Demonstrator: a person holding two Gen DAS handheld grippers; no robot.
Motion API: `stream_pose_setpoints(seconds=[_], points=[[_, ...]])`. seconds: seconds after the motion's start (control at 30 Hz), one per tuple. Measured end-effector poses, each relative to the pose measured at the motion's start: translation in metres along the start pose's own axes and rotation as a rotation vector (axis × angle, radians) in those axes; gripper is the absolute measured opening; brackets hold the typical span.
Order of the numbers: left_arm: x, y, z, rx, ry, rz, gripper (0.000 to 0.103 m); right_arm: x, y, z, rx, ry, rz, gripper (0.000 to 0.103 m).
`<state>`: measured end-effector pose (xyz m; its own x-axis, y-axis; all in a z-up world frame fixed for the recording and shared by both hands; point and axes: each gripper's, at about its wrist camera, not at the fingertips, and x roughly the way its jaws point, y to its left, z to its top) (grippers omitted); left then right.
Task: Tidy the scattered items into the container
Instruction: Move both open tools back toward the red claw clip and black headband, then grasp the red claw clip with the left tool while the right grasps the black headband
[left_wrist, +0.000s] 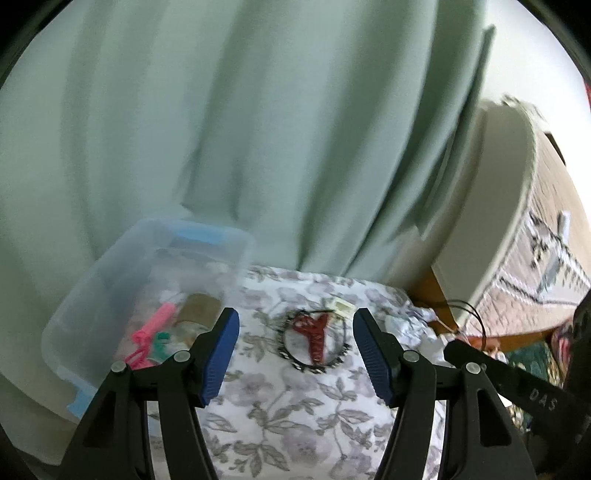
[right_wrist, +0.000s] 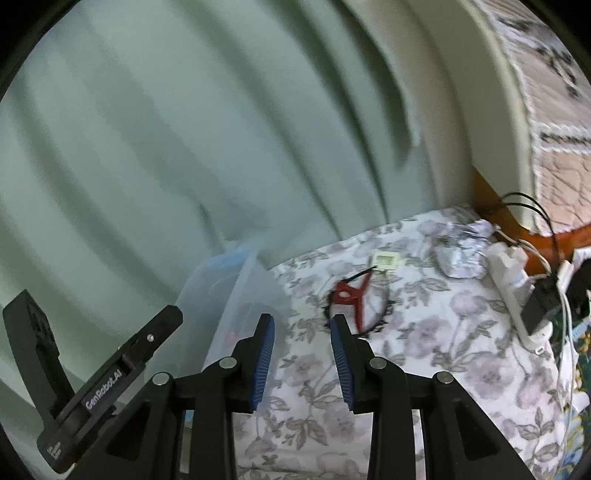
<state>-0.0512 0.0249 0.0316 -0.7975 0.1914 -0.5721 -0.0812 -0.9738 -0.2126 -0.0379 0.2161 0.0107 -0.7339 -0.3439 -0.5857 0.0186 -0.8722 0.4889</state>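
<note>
A clear plastic container (left_wrist: 110, 295) stands at the left on the floral cloth (left_wrist: 295, 413); it holds a pink clip (left_wrist: 151, 328), a brown card and other small items. A red clip (left_wrist: 314, 332) lies inside a dark beaded ring (left_wrist: 284, 350) on the cloth, with a small cream square piece (left_wrist: 341, 306) behind it. My left gripper (left_wrist: 295, 354) is open and empty, just short of the red clip. In the right wrist view the container (right_wrist: 236, 295), red clip (right_wrist: 354, 295) and cream piece (right_wrist: 386, 262) show. My right gripper (right_wrist: 303, 362) is open and empty, near the container's right wall.
A green curtain (left_wrist: 258, 129) hangs behind. Crumpled foil (right_wrist: 461, 254) and a white power strip (right_wrist: 517, 295) with plugs and cables lie at the right. A bed with a patterned cover (left_wrist: 535, 258) stands at far right.
</note>
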Motion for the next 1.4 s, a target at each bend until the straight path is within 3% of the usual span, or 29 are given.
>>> stream_pose_setpoints(seconds=[0.2, 0.77, 1.4], points=[[0.023, -0.023, -0.007, 0.051, 0.078, -0.036, 0.065, 0.003, -0.03, 0.0, 0.064, 0.005, -0.018, 0.034], [0.121, -0.03, -0.041, 0.079, 0.303, 0.005, 0.065, 0.073, -0.088, -0.02, 0.139, 0.168, -0.101, 0.034], [0.254, -0.037, -0.06, 0.089, 0.444, 0.001, 0.065, 0.15, -0.131, -0.028, 0.168, 0.314, -0.182, 0.034]])
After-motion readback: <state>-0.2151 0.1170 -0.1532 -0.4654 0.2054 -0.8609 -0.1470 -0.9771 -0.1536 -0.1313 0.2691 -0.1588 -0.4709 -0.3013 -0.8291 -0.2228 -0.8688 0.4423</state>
